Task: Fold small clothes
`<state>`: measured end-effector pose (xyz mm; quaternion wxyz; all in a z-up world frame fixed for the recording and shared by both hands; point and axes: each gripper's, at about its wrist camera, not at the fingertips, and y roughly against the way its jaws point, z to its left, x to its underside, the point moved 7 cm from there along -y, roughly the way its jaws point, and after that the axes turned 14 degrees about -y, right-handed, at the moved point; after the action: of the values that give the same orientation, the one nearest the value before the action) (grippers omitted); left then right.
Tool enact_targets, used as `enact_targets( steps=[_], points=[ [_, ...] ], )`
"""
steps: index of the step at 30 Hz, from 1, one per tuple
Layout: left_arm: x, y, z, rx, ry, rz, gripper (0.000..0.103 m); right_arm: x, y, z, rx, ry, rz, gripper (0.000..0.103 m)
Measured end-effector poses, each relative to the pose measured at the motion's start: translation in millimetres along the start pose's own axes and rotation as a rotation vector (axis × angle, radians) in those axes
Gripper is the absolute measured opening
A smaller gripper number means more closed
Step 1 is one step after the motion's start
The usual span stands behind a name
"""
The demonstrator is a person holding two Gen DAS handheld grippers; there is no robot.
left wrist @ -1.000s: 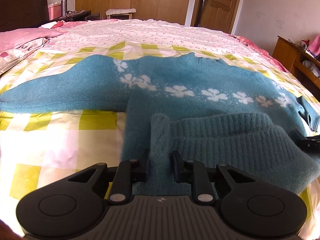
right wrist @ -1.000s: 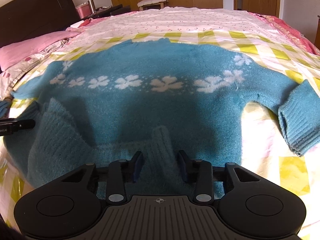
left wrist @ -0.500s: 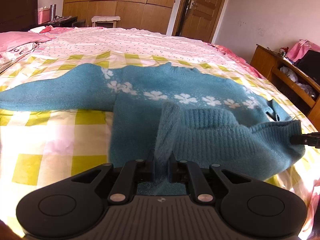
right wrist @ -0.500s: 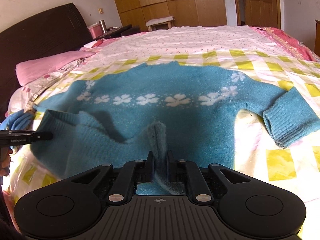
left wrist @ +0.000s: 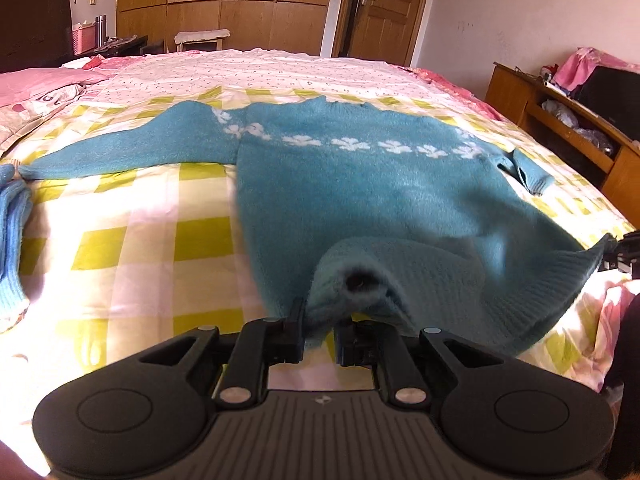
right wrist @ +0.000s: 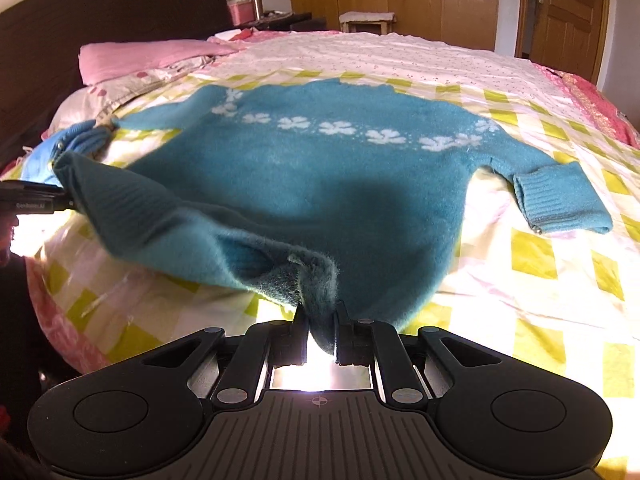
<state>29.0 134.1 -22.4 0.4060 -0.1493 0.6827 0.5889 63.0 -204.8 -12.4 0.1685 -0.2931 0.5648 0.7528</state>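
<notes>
Sweater, teal w/ white flower band, lying spread on checked bedspread, neck at far side, hem at near edge. Ribbed hem being lifted off bed, stretched between both claws. Left gripper pinching hem's left corner, jaws narrow w/ knit bunched between. Right gripper clamping hem's right corner, jaws narrow, fabric wad poking through. Left sleeve lying straight out to left; right sleeve lying bent, ribbed cuff resting on bedspread. Light-blue garment sitting at far left, just beside left cuff.
</notes>
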Motion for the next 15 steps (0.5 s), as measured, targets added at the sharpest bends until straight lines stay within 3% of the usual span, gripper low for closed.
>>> enact_targets(
  steps=[9, 15],
  points=[
    [20, 35, -14, -0.027, -0.099, 0.060, 0.021, 21, 23, 2, 0.053, 0.087, 0.040, 0.020],
    [0, 46, -17, -0.017, -0.094, -0.010, 0.026, 16, 43, 15, 0.004, 0.104, -0.003, 0.022]
  ],
)
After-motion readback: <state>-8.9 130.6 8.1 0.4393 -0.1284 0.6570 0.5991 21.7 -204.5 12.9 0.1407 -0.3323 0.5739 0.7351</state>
